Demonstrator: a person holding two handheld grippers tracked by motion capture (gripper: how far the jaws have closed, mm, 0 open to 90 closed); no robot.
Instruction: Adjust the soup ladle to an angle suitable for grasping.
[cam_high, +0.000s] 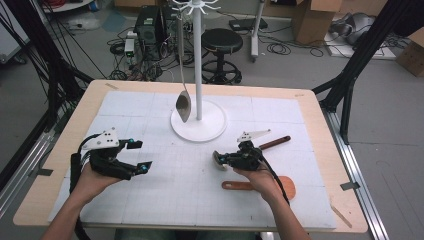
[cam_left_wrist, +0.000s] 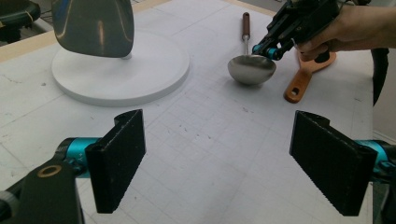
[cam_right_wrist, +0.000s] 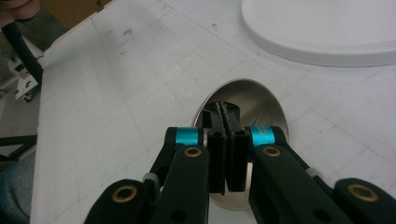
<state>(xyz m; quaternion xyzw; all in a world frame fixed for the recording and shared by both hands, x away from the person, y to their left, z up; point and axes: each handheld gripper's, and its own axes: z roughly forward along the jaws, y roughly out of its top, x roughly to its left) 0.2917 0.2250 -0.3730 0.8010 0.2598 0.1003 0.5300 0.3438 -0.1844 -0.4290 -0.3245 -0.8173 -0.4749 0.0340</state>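
Two grippers work: the right gripper (cam_high: 223, 160), jaws clamped on the ladle (cam_left_wrist: 251, 69) low on the worktop's (cam_high: 150, 200) right; left gripper (cam_high: 142, 156), jaws apart, waits. Next, probably lift it toward the rack (cam_high: 198, 60).

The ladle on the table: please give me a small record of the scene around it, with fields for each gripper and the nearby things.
ladle: metal bowl on the white mat, brown handle pointing away from the person
right gripper: jaws shut, tips over the ladle bowl; whether they pinch its stem I cannot tell
left gripper: jaws open, nothing between them, above the mat
wooden spatula: lies flat beside the ladle, under the right hand
stand: white round base with a pole; a metal spoon hangs from it
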